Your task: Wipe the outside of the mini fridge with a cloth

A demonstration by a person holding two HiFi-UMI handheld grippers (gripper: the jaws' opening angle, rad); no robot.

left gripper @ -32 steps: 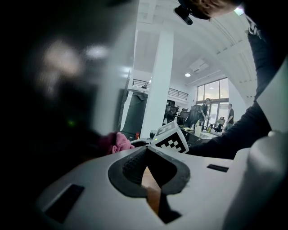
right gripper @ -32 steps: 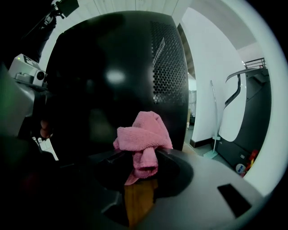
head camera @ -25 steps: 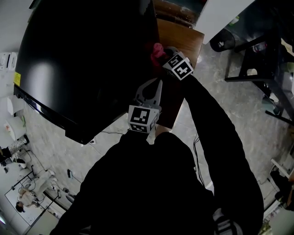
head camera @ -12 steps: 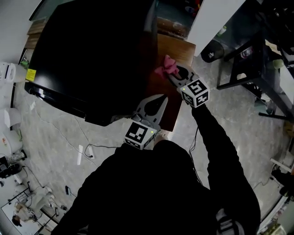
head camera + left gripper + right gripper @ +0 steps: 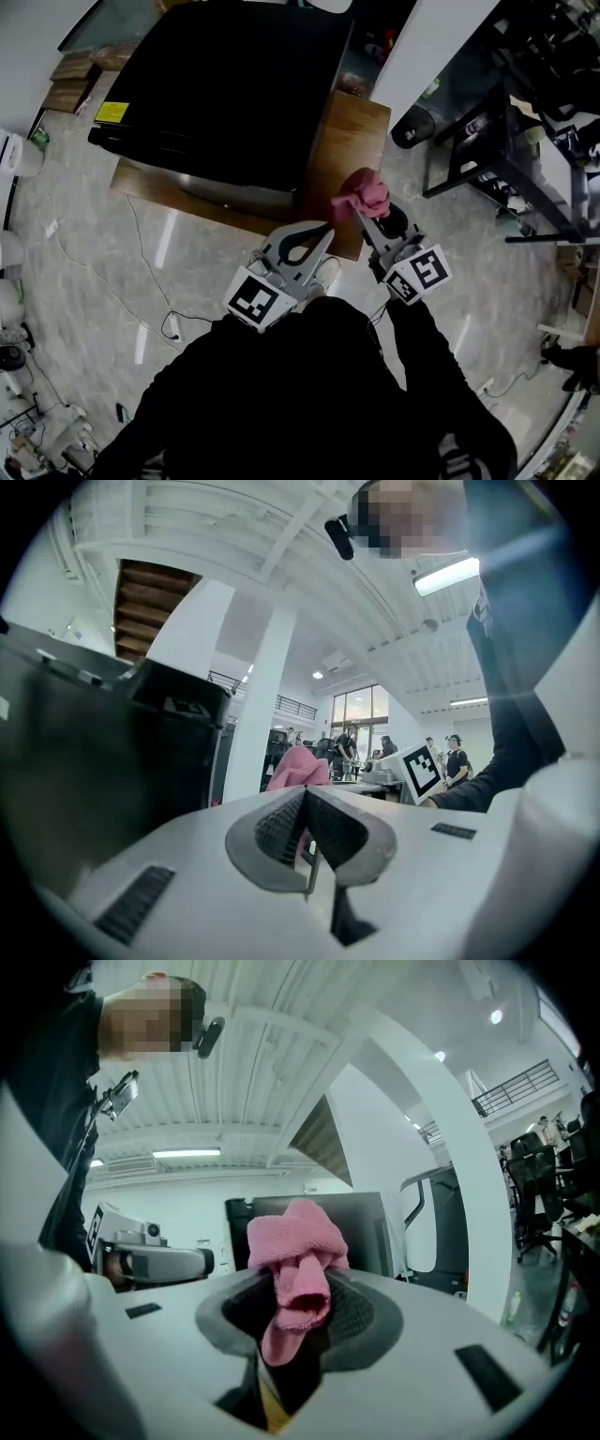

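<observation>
Head view. The black mini fridge (image 5: 234, 84) fills the upper centre of the frame and stands on a low wooden stand (image 5: 361, 122), whose bare top shows along the fridge's right side and lower edge. A yellow label (image 5: 112, 111) sits at the fridge's left corner. A white cable (image 5: 141, 253) trails over the pale floor (image 5: 84, 234) at lower left.

The right gripper (image 5: 361, 212), at centre right, has its jaws clamped on a bunched pink cloth (image 5: 364, 194). The cloth is held over the stand's lower right corner, near the fridge's right side but apart from it, with a strip of wood visible between them. The left gripper (image 5: 326, 230) lies just left of the right one, pointing toward the fridge's lower right corner.

Left gripper view. The left gripper (image 5: 306, 799) has its jaws closed together, pad against pad, with nothing between them. The fridge (image 5: 94, 761) is the dark mass at the left of the frame. The cloth (image 5: 298, 766) shows beyond the jaw tips, and a white column (image 5: 267, 696) rises behind it.

Right gripper view. The right gripper (image 5: 298, 1288) grips the cloth (image 5: 295, 1241), which bulges above the pads, with one fold hanging down between them. The left gripper (image 5: 155, 1262) appears at centre left.
</observation>
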